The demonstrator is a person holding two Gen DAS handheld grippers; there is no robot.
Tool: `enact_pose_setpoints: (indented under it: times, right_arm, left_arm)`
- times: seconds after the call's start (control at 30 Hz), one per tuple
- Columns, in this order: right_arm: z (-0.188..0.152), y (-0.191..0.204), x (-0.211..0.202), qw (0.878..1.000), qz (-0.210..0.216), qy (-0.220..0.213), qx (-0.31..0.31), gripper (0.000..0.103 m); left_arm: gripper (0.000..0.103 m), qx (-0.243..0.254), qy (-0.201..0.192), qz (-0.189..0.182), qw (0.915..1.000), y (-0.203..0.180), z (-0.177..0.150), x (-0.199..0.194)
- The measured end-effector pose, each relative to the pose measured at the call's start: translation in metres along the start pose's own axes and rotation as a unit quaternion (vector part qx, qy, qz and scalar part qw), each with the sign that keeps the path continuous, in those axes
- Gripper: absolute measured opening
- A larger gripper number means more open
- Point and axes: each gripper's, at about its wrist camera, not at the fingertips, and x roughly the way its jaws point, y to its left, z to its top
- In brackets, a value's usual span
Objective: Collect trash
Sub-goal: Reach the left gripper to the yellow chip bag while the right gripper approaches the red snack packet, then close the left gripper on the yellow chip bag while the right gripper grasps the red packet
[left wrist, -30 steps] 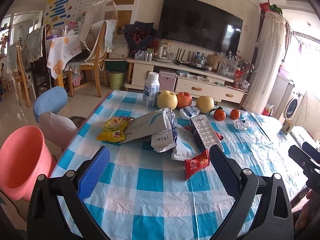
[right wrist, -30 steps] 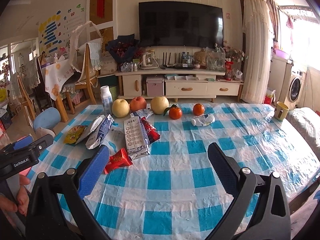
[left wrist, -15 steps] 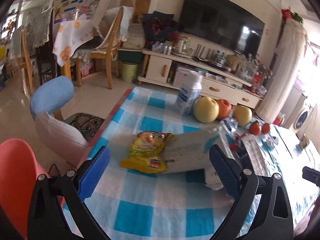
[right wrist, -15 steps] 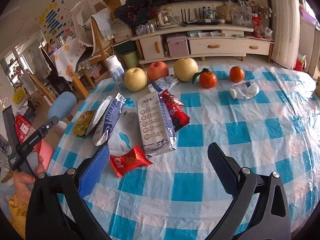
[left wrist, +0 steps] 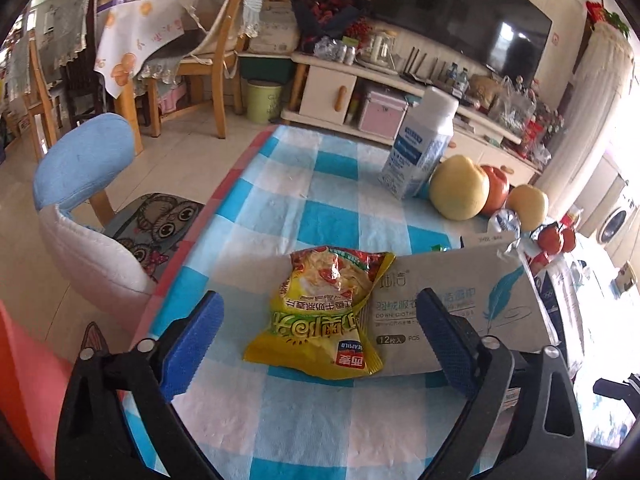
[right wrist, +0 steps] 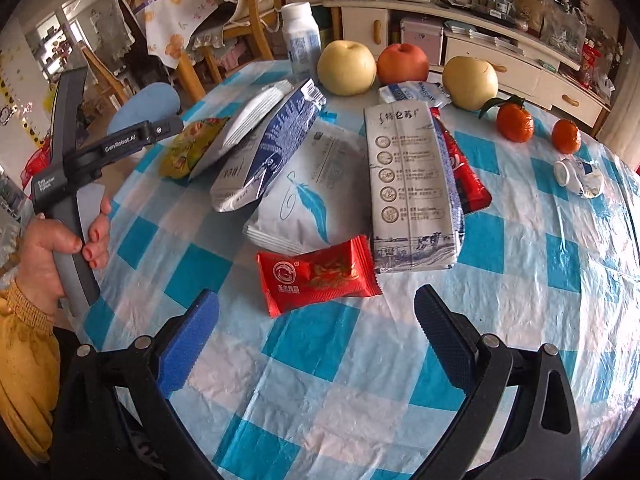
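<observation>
Blue-and-white checked plastic cloth covers the table. My left gripper hangs low over its near-left corner, jaws wide apart, with a yellow snack bag lying flat on the cloth between the blue pads. I see no contact with either pad. The bag's right edge overlaps a flat white pouch with a blue feather print.

My right gripper is also spread open and holds nothing. A red snack wrapper lies on the cloth just ahead of it, between the two fingers' lines but clear of them.

Behind the red wrapper: a second white feather-print pouch, a crumpled blue-and-silver bag leaning over it, and a tall white milk pack lying flat, with a red packet under its right edge.

In the right view, the yellow bag sits at the pile's far left, near the table edge.

Further back stand a white bottle, two yellow pears, a red apple and two tangerines. A small crushed white bottle lies apart on the right.

A pink bin shows at the left view's lower left edge, beside the table. My left hand grips the left tool's handle.
</observation>
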Motion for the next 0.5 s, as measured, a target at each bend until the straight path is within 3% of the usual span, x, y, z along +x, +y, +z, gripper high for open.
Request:
enact_pose_setpoints:
  times: [0.17, 0.43, 0.5]
  right_arm:
    - [0.004, 0.011, 0.019, 0.999, -0.019, 0.016, -0.033, 0.098]
    - [0.014, 0.023, 0.041, 0.995, -0.050, 0.017, -0.080, 0.098]
    - [0.013, 0.027, 0.042, 0.993, -0.063, 0.012, -0.097, 0.089]
  left_arm:
    - [0.070, -0.009, 0.043, 0.007, 0.9990, 0.005, -0.005, 0.028]
    - [0.054, -0.019, 0.049, 0.012, 0.9985, 0.009, -0.007, 0.035]
    - [0.051, -0.027, 0.051, 0.012, 0.9983, 0.010, -0.007, 0.034]
